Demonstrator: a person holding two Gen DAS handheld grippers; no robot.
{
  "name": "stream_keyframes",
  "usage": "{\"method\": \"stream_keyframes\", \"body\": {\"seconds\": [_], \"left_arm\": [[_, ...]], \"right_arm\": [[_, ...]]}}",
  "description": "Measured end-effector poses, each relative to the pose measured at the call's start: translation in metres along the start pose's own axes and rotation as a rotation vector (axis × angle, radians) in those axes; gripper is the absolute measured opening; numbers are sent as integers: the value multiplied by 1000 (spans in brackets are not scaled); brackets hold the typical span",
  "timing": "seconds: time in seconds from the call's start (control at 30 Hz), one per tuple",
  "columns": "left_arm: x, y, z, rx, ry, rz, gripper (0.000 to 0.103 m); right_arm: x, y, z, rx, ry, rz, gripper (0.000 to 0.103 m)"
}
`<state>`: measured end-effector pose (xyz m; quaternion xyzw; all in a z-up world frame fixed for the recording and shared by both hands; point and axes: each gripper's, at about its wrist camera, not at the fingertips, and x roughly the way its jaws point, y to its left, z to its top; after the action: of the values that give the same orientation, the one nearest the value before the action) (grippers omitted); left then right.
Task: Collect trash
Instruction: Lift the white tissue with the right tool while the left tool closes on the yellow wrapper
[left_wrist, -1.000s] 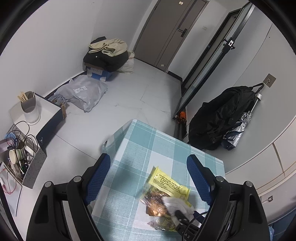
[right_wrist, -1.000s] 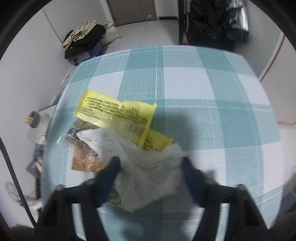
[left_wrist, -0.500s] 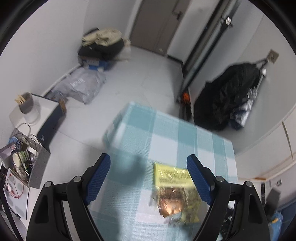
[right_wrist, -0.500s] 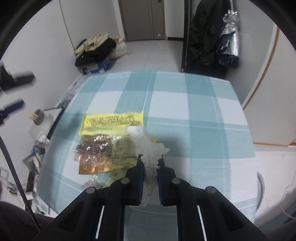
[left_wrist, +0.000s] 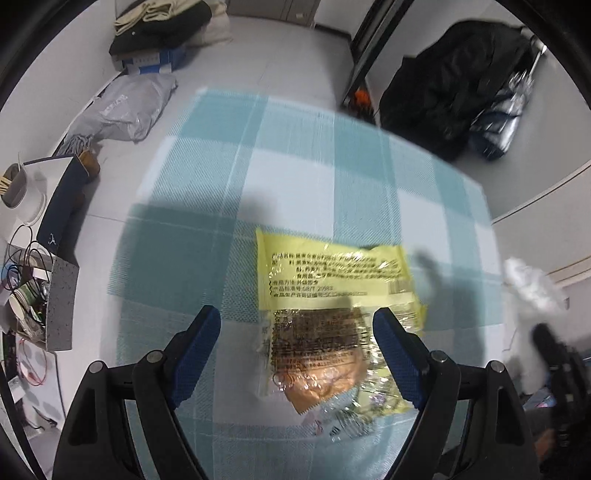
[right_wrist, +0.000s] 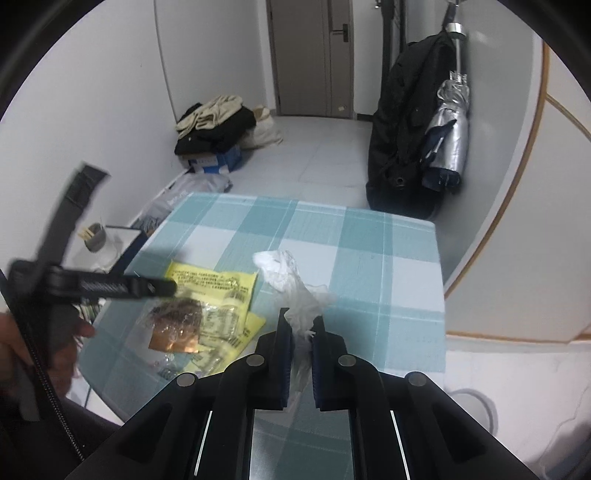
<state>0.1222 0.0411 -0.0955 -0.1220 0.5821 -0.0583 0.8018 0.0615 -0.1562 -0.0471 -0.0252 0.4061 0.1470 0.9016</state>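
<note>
My right gripper (right_wrist: 300, 320) is shut on a crumpled white tissue (right_wrist: 291, 280), which it holds above the teal-and-white checked table (right_wrist: 362, 236). From the left wrist view the same tissue (left_wrist: 532, 284) hangs at the far right, blurred. A yellow printed wrapper (left_wrist: 332, 269) lies flat on the cloth, and a clear wrapper with a coppery inside (left_wrist: 321, 354) overlaps its near end. My left gripper (left_wrist: 297, 325) is open just above these wrappers, its blue pads (left_wrist: 197, 343) to either side of the clear one. In the right wrist view, the wrappers (right_wrist: 207, 295) lie left of the tissue, under the left gripper's blurred body.
A black coat and a silver umbrella (right_wrist: 448, 133) hang against the wall beyond the table. Clothes piled on a blue box (right_wrist: 218, 129) and a grey bag (left_wrist: 125, 107) sit on the floor. A cluttered low shelf with cups and cables (left_wrist: 29, 280) stands left of the table.
My right gripper has shut on the tissue and lifted it off the wrappers. My left gripper has come down and tilted over the wrappers, its jaws still wide.
</note>
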Motion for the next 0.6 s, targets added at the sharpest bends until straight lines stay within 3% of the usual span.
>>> {"method": "stream_keyframes", "body": {"seconds": [0.13, 0.43, 0.6], "left_arm": [[12, 5, 1, 3, 31, 29, 82], [14, -16, -5, 140, -18, 131, 82], [12, -23, -8, 185, -48, 160, 52]], "right_arm": [[3, -14, -2, 40, 5, 39, 8], [8, -33, -6, 92, 27, 68, 8], [6, -35, -8, 105, 21, 73, 8]]}}
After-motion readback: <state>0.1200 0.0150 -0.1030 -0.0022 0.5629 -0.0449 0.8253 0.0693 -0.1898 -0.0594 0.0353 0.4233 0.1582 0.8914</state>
